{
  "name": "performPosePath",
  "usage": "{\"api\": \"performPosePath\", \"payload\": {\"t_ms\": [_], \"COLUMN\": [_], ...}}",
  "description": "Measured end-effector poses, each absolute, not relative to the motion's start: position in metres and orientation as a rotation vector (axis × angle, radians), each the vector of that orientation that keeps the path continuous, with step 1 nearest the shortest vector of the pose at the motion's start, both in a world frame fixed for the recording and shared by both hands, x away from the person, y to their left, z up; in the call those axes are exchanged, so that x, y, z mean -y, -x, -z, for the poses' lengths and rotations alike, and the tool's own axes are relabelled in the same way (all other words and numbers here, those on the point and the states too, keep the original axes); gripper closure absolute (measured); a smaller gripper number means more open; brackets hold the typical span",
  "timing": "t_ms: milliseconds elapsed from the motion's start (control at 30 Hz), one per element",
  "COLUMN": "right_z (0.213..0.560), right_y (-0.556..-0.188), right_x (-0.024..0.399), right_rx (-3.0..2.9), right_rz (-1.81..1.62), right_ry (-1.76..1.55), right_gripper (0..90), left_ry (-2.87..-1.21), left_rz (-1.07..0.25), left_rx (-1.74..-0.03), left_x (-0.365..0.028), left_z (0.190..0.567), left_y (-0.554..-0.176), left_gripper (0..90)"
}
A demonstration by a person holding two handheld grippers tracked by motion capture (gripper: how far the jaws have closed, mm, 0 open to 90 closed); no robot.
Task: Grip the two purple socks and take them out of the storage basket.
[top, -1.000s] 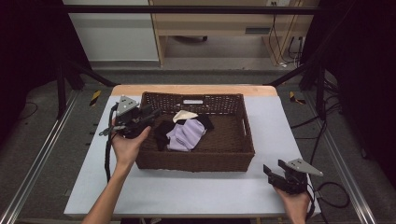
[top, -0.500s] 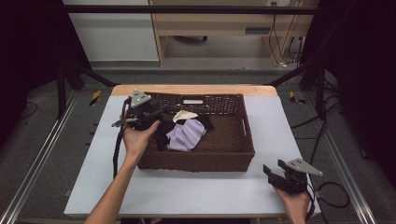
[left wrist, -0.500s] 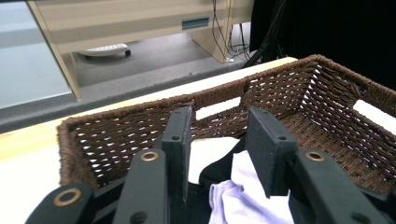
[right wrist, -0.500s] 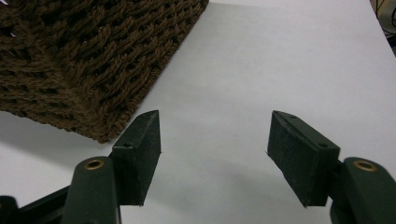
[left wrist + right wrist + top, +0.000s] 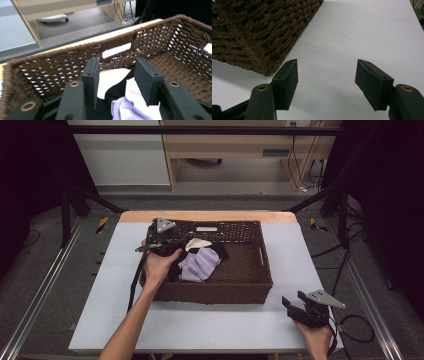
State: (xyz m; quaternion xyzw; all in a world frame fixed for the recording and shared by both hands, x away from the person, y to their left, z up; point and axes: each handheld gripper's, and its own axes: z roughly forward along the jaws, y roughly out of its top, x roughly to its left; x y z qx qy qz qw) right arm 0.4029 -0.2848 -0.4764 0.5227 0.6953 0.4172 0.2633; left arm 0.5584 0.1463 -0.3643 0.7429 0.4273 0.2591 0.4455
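A white-topped bench (image 5: 210, 325) with a pale wooden far edge stands on a grey floor (image 5: 45, 285), with a light wood cabinet (image 5: 240, 145) at 12 o'clock. The brown wicker basket (image 5: 250, 275) sits mid-bench. At its 9 o'clock end lies a lilac cloth (image 5: 199, 265), beside cream and black pieces. The left gripper (image 5: 117, 80) hovers over them, its jaws apart and just opened wider, nothing clamped. The right gripper (image 5: 325, 82), at 4 o'clock, rests with jaws apart.
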Motion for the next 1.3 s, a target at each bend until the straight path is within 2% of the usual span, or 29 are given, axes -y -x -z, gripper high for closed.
{"api": "performPosePath", "payload": {"t_ms": [333, 767, 1300], "right_z": [0.476, 0.476, 0.477], "right_y": [-0.403, -0.403, -0.404], "right_x": [0.285, 0.285, 0.284], "right_rx": [-1.882, -1.888, -1.895], "right_rz": [-1.129, -1.129, -1.126], "right_ry": [-1.413, -1.412, -1.411], "right_gripper": [35.0, 35.1, 35.1], "left_ry": [-1.918, -2.033, -2.135], "left_rz": [-0.591, -0.518, -0.493], "left_rx": [-1.041, -1.082, -1.11], "left_x": [-0.124, -0.116, -0.107], "left_z": [0.386, 0.406, 0.419], "left_y": [-0.563, -0.569, -0.574], "left_gripper": [52.0, 50.6, 41.7]}}
